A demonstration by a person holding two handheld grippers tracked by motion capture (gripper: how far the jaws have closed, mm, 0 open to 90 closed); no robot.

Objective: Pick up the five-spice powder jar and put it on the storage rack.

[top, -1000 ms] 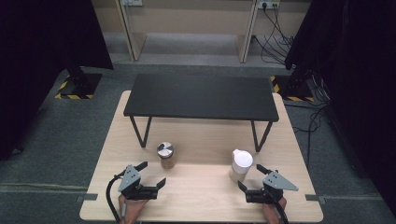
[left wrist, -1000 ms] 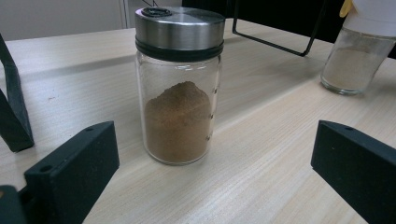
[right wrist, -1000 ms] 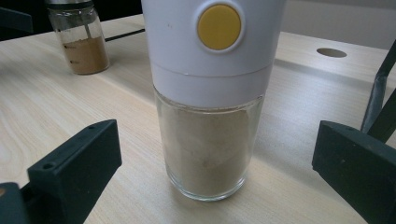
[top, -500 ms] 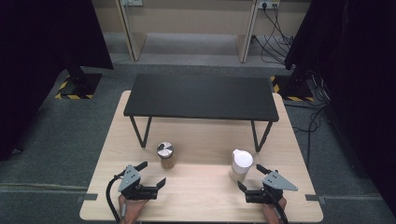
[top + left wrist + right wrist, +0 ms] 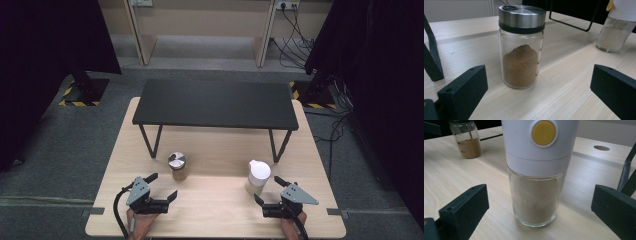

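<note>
A glass jar (image 5: 177, 167) with a metal lid holds brown powder and stands upright on the wooden table (image 5: 215, 210). My left gripper (image 5: 162, 187) is open just in front of it; in the left gripper view the jar (image 5: 521, 47) sits a little beyond the spread jaws. A white-topped glass shaker (image 5: 258, 177) with a yellow button holds pale powder. My right gripper (image 5: 267, 191) is open right before it, and the shaker (image 5: 538, 172) stands close ahead between the jaws, untouched.
A low black shelf (image 5: 216, 104) on thin metal legs stands across the far half of the table, its legs (image 5: 150, 141) just behind the jar and shaker. A round hole (image 5: 601, 147) is cut in the tabletop. Cables (image 5: 295, 25) lie on the floor beyond.
</note>
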